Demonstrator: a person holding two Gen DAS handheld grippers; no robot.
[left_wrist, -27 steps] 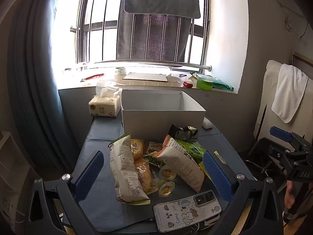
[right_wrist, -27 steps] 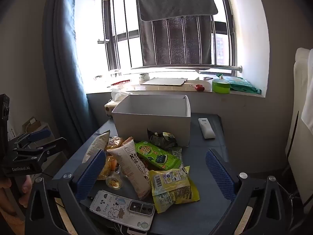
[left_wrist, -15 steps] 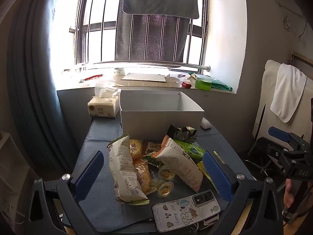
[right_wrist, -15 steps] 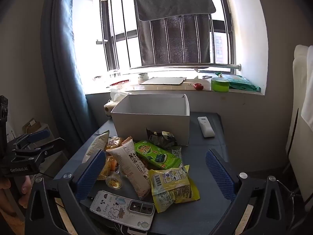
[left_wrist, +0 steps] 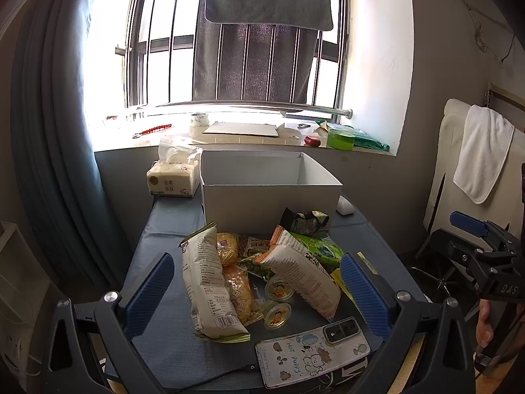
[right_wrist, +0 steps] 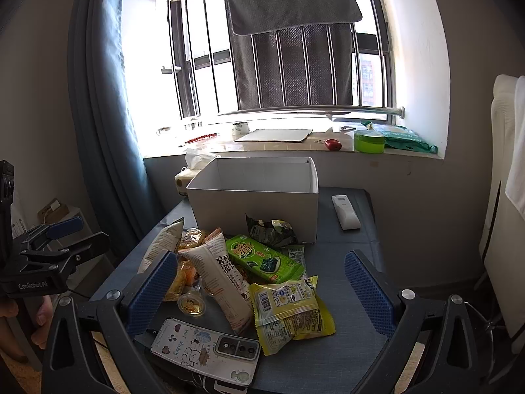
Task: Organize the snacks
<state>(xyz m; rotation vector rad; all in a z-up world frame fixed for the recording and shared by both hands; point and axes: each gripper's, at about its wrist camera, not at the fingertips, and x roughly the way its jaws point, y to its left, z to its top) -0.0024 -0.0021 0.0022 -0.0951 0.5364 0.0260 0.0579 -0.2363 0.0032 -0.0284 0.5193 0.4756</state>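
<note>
The snack pile (left_wrist: 262, 272) sits mid-frame, dead ahead of both grippers, in front of the open white box (left_wrist: 269, 193). The long white bag (left_wrist: 210, 282) runs lengthwise away from the left gripper (left_wrist: 256, 282), probably the closer one. The right gripper (right_wrist: 259, 289) is also spread wide, holding nothing.

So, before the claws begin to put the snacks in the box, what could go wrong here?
1. The phone in its white cartoon case lies at the table's near edge, touching the pile; a reaching claw might knock it off.
2. The snack bags overlap: pulling the tall white bag could drag the small round jelly cups along.
3. The open white cardboard box looks light and might slide if pushed.
</note>
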